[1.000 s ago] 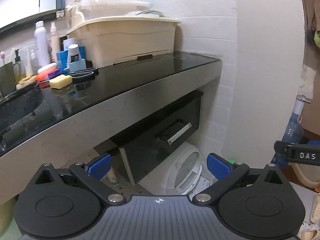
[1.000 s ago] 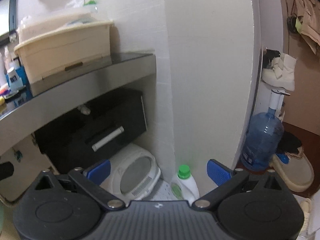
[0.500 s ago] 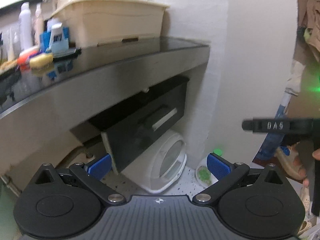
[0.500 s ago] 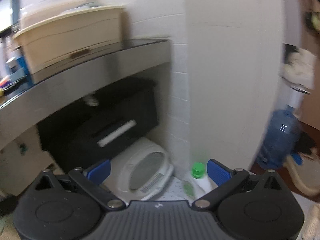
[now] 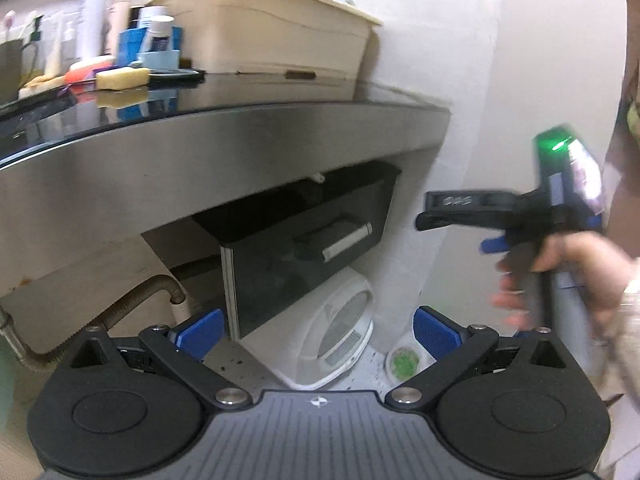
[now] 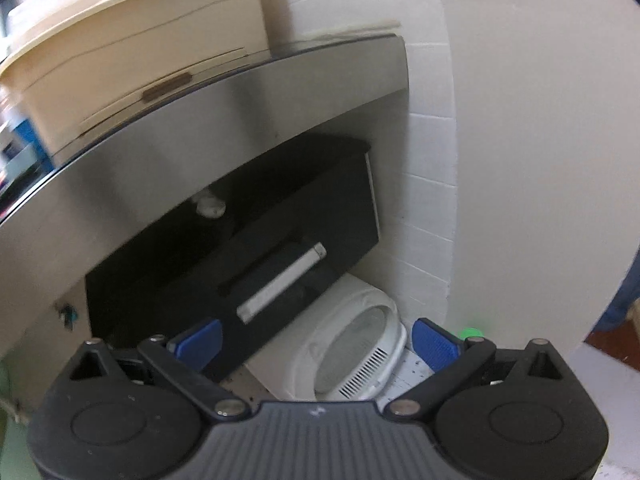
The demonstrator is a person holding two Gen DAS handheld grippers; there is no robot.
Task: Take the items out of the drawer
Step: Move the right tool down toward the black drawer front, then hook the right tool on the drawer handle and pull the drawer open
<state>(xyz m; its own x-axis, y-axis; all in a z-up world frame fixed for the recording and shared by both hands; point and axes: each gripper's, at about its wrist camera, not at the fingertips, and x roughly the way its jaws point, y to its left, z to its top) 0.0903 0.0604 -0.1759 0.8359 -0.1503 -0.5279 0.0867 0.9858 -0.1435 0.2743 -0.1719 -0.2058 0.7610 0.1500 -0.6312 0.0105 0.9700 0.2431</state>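
Drawer: one black drawer (image 6: 240,256) hangs under the grey counter (image 5: 224,148), its front closed, against the white tiled wall (image 6: 428,184) on its right.
Handle: one silver bar handle (image 6: 280,283) runs slantwise across the drawer front; nothing touches it.
Left gripper: (image 5: 316,330) blue pads spread wide, nothing between them, low and well back from the drawer.
Right gripper: (image 6: 316,340) blue pads likewise spread wide and bare, pointed at the drawer front below the handle; in the left wrist view it shows from the side (image 5: 460,210), held by one hand (image 5: 568,280), to the right of the drawer and apart from it.
Counter top: one cream storage box (image 5: 260,36) at the wall end; several bottles (image 5: 92,12), one yellow soap bar (image 5: 122,78), blurred.
Floor below: one white oval-lidded unit (image 6: 352,344) directly under the drawer; one green-capped bottle (image 5: 402,362) beside it at the wall.
Edges: the counter's front edge overhangs the drawer.
Open room: a clear gap lies between both grippers and the drawer front.
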